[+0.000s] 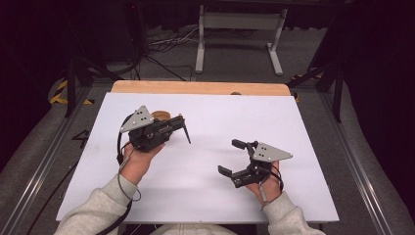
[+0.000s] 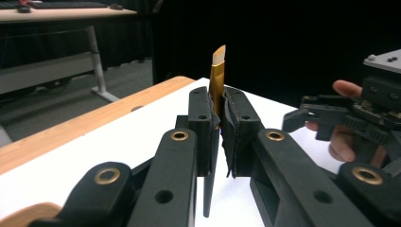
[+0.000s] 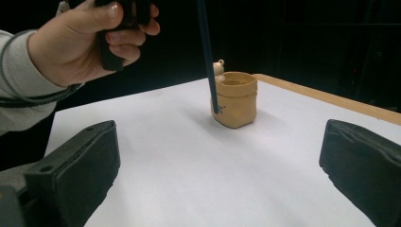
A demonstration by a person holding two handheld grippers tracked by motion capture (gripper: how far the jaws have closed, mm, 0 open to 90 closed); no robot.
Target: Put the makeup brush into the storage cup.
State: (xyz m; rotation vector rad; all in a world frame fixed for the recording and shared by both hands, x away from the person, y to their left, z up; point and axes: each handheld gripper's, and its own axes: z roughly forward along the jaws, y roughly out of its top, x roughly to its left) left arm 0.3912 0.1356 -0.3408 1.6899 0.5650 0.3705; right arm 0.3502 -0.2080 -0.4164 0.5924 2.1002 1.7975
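Sleeves (image 1: 105, 205) and hands at the near edge of the white sheet (image 1: 210, 196), each holding a gripper. Left gripper (image 2: 215, 113), at left above the sheet, clamped on a brush (image 2: 216, 75): gold ferrule and pale bristle tip above the jaws, dark handle (image 3: 207, 52) slanting down below them, its end hanging in front of the cup without visibly touching the sheet. Tan cup (image 3: 235, 98), upright on the sheet toward the far left, partly hidden behind the left gripper from above; something small and pale at its far rim, too small to identify. Right gripper (image 1: 234, 157), near right, jaws spread wide and empty, pointing left toward the cup. Wooden tabletop (image 1: 195, 87) exposed beyond the sheet's far edge.
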